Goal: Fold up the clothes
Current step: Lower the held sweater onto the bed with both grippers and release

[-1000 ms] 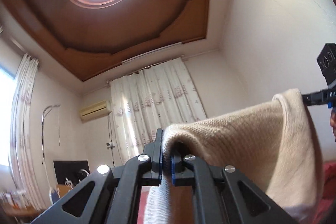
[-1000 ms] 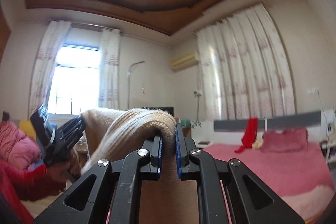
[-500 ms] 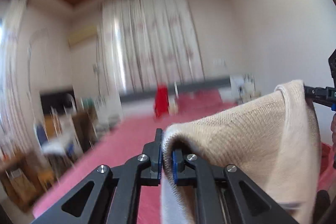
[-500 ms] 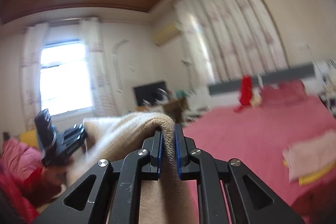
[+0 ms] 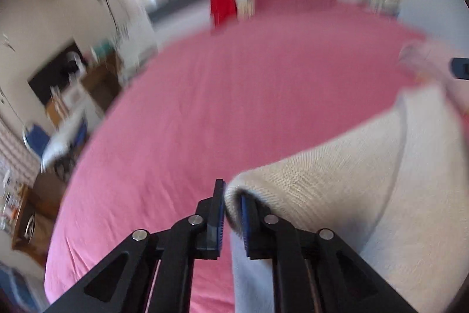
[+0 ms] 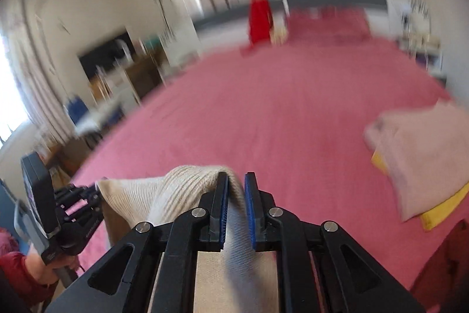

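Note:
A beige knit sweater (image 5: 322,181) hangs stretched between my two grippers above the pink bed (image 5: 234,107). My left gripper (image 5: 233,195) has its jaws opening, and the folded hem still fills the gap between the blue pads. My right gripper (image 6: 236,187) is opening too. The sweater (image 6: 176,189) lies against its left pad, with a gap to the right pad. In the right wrist view the left gripper (image 6: 58,210) shows at the lower left, held by a hand in a red sleeve. The left wrist view catches only a dark tip of the right gripper (image 5: 460,68) at the right edge.
A folded pale pink cloth (image 6: 419,154) on something yellow lies on the bed (image 6: 278,122) at the right. A red garment (image 6: 259,19) stands by the headboard. Desks, a dark screen (image 6: 102,57) and chairs crowd the floor left of the bed.
Both views have swung from the ceiling down to the bed as both grippers dropped fast with the sweater. Both pairs of pads have parted a little, the right pair more.

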`<state>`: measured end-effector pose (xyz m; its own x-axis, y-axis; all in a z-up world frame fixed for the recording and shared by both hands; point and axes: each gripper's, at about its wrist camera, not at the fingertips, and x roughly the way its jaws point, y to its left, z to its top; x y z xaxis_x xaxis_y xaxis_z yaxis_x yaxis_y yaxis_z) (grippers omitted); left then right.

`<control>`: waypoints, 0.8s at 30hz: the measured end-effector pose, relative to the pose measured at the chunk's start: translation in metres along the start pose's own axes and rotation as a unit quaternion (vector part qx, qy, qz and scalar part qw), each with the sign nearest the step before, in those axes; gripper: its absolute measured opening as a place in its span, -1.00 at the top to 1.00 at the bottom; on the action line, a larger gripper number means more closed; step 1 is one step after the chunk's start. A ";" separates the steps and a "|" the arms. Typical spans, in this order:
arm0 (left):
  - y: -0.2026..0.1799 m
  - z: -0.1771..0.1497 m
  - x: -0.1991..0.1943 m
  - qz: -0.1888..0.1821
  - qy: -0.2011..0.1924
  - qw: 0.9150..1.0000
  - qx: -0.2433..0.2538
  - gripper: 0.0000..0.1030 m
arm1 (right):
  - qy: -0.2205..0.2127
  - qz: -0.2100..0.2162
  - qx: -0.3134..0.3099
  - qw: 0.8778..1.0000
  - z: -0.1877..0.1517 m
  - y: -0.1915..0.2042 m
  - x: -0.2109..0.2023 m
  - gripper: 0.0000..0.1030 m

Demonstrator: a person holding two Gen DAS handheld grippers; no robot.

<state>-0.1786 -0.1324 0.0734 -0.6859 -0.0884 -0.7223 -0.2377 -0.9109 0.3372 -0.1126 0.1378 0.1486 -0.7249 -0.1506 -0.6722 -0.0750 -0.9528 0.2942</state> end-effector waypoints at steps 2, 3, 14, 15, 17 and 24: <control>-0.002 -0.013 0.042 0.003 0.067 0.998 -0.002 0.71 | 0.047 0.000 0.022 0.999 -0.005 -0.024 0.045 0.55; 0.001 -0.020 0.058 0.003 0.096 0.995 -0.006 0.71 | 0.051 0.005 0.040 0.998 -0.010 -0.038 0.050 0.55; 0.114 -0.084 -0.002 -0.154 0.118 0.969 -0.154 0.60 | 0.066 0.018 0.187 0.980 -0.106 -0.161 -0.042 -0.21; 0.111 -0.097 -0.012 -0.158 0.134 0.968 -0.139 0.60 | 0.073 0.016 0.194 0.978 -0.122 -0.167 -0.052 -0.21; 0.095 -0.123 -0.033 -0.182 0.162 0.964 -0.106 0.60 | 0.076 0.019 0.216 0.973 -0.153 -0.168 -0.071 -0.21; 0.003 -0.207 -0.088 -0.218 0.222 0.950 -0.037 0.60 | 0.065 0.077 0.254 0.962 -0.226 -0.124 -0.095 -0.21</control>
<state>0.0238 -0.2110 0.0133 -0.1717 0.1580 -0.9724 -0.3727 -0.9241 -0.0843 0.1200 0.2110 0.0224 -0.6647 -0.3428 -0.6638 -0.3226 -0.6697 0.6689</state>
